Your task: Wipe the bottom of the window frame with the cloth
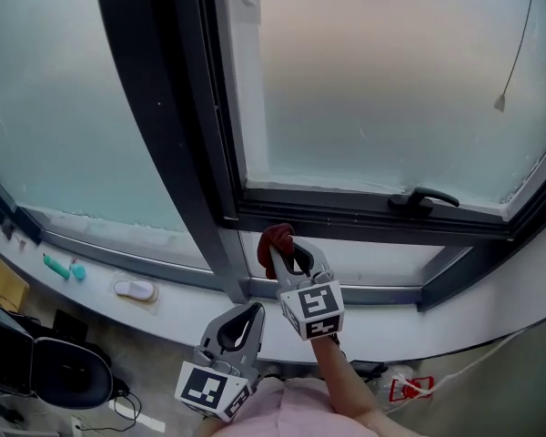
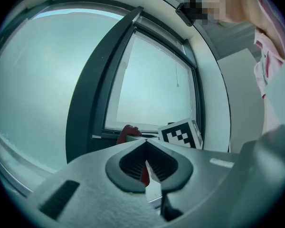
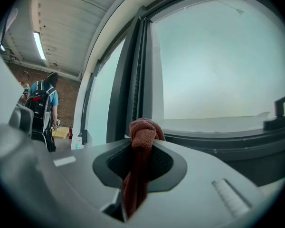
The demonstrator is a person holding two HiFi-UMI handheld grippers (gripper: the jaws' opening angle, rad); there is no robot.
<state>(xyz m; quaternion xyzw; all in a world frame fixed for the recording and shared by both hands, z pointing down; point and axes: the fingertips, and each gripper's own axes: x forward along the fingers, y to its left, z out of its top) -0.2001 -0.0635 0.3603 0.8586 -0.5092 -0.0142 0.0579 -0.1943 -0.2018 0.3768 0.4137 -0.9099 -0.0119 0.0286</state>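
Observation:
A dark red cloth (image 1: 275, 244) is bunched between the jaws of my right gripper (image 1: 287, 248), which is shut on it. The cloth's tip rests against the dark bottom rail of the window frame (image 1: 346, 218), close to the frame's left corner. From the right gripper view the cloth (image 3: 141, 148) sticks up and hangs down through the closed jaws of that gripper (image 3: 141, 141), in front of the frame's bottom rail (image 3: 218, 139). My left gripper (image 1: 250, 312) hangs lower, below the sill, shut with nothing in it (image 2: 146, 148). The cloth (image 2: 126, 133) shows beyond it.
A black window handle (image 1: 423, 198) sits on the bottom rail to the right. A thick dark mullion (image 1: 164, 126) slants down left of the cloth. The white sill (image 1: 164, 294) carries a small white object (image 1: 134, 289) and teal items (image 1: 62, 266). A person (image 3: 40, 108) stands far left.

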